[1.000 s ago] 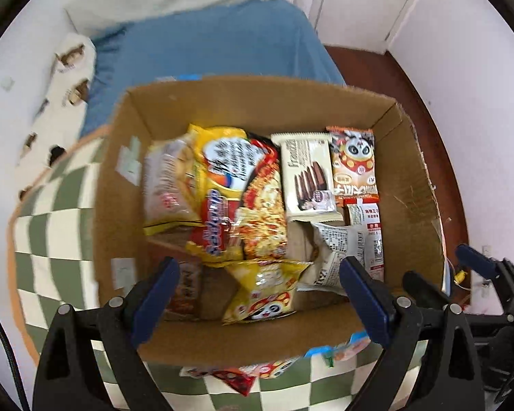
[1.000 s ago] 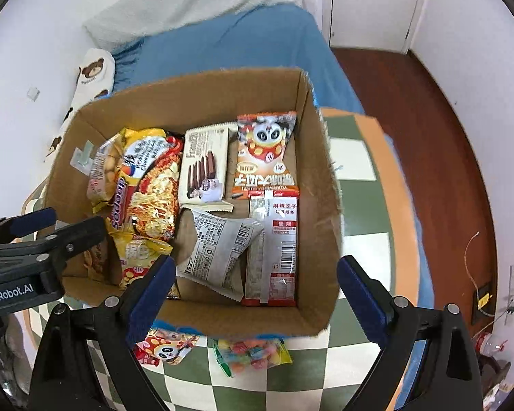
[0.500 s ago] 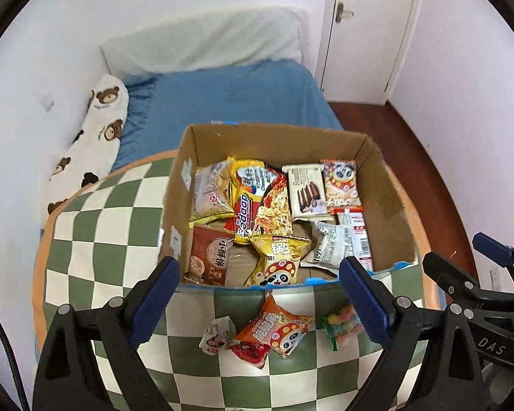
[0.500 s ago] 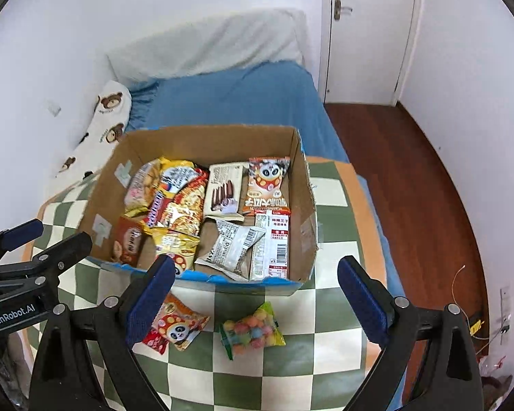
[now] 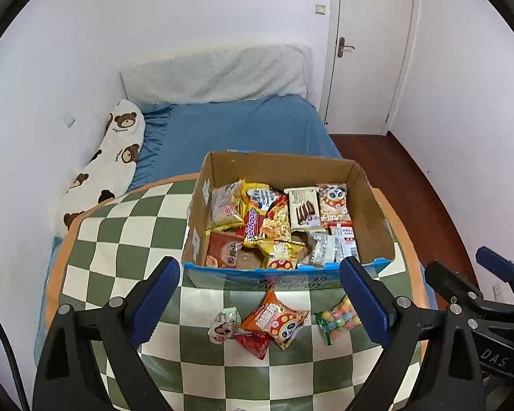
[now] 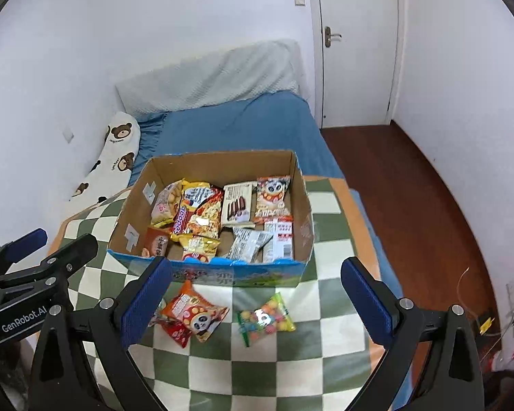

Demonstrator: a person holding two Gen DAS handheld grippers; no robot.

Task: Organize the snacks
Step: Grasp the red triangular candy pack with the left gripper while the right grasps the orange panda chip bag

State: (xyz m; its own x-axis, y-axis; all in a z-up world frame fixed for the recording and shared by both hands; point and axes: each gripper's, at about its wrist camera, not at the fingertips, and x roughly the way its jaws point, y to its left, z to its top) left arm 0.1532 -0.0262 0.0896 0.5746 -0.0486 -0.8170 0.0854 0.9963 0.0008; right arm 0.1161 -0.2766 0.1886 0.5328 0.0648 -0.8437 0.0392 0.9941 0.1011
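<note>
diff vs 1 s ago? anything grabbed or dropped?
Both grippers pulled back and up from the cardboard box: left gripper and right gripper now frame the loose packets in front of it. Nothing grabbed or released; both open and empty. Box contents, orange panda packet and candy bag lie unchanged on the checkered table.

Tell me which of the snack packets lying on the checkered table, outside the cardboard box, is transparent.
The clear packet of multicoloured candy balls, lying alone at the right. The orange panda packet and its neighbours are opaque.
</note>
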